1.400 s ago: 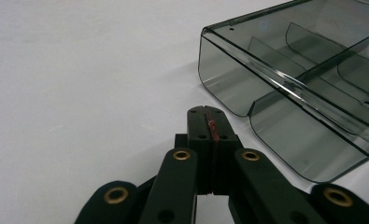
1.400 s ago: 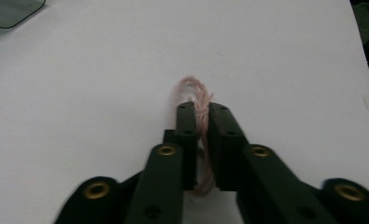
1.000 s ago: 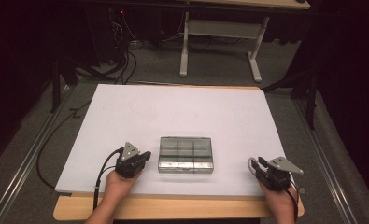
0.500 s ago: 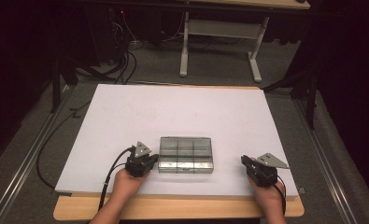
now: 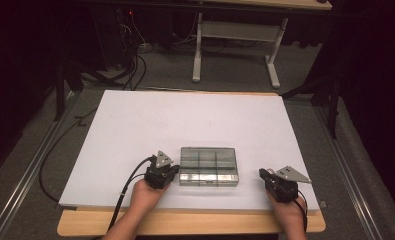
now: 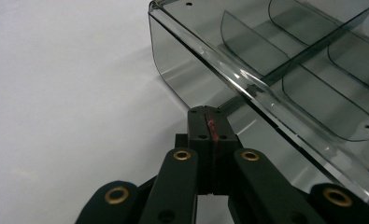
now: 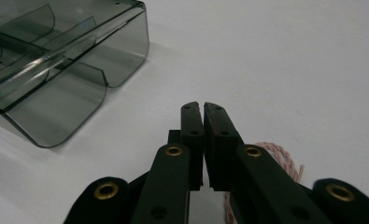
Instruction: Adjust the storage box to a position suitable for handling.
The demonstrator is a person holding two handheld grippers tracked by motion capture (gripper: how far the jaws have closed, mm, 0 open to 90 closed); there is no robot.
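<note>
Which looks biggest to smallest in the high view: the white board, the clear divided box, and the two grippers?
1. white board, by far the largest.
2. clear divided box.
3. left gripper and right gripper: both smaller than the box and about alike, so I won't rank them.

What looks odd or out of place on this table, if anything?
Little stands out. The clear divided box sits flat and square on the white table, its compartments bare. One small oddity: a pinkish twisted string lies under the right tongs.
</note>
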